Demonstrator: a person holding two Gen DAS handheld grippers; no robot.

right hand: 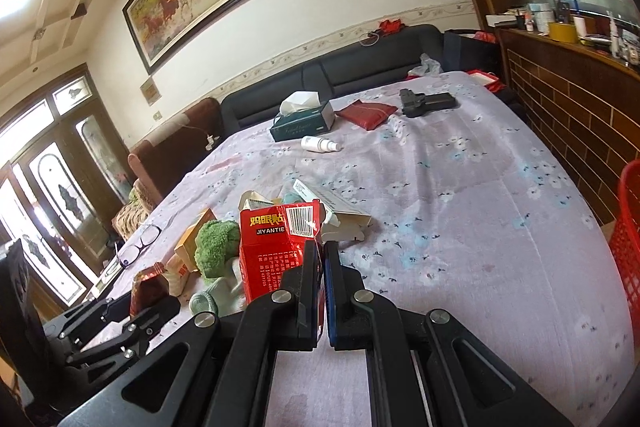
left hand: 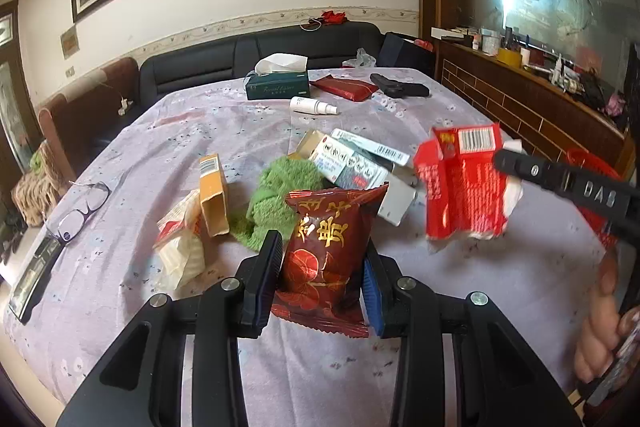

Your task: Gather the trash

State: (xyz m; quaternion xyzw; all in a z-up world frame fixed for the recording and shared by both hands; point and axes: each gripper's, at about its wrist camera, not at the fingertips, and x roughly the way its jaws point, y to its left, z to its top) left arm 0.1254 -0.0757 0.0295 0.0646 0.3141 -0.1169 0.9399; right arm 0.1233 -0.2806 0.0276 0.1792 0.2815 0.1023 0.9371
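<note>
My left gripper is shut on a dark red snack packet with gold characters, held upright above the table. My right gripper is shut on a flattened red carton with a barcode, pinching its right edge. In the left wrist view that red carton hangs at the right, with the right gripper's finger reaching in and a hand below. The left gripper and its packet show at the lower left of the right wrist view. More trash lies in a pile: white medicine boxes, an orange box, a pale wrapper.
A green cloth lies in the pile. Glasses and a phone rest at the table's left edge. Farther back are a tissue box, a white bottle, a red pouch and a black object. A red basket stands to the right.
</note>
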